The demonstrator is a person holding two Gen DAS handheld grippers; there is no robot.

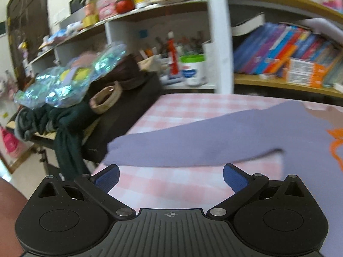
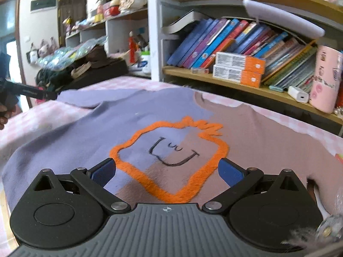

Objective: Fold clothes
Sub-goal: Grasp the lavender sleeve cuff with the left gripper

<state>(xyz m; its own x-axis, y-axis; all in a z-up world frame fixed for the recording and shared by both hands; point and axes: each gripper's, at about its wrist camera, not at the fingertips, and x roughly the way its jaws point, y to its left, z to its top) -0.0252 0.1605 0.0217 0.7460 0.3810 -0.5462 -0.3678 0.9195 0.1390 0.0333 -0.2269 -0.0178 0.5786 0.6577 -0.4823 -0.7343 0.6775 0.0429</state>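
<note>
Both pairs of fingers stand wide apart and hold nothing: the left gripper (image 1: 170, 176) hangs over the pink checked cloth (image 1: 171, 184) just before the sleeve (image 1: 193, 143), and the right gripper (image 2: 167, 169) hangs over the chest of the sweatshirt (image 2: 75, 132). This sweatshirt lies spread flat, front up, on the counter, half lilac and half dusty pink, with an orange outlined face (image 2: 171, 156) in the middle.

We judge it soft, light and limp, so it will sag and drag, not slide as one piece. Good places to take hold seem the sleeve cuff (image 1: 113, 150) and the hem or shoulder edge, where the fabric is doubled.

Only the left view shows the cuff reaching the counter edge beside a dark box (image 1: 128, 115). Only the right view shows the neckline (image 2: 201, 98) and the pink half.
</note>
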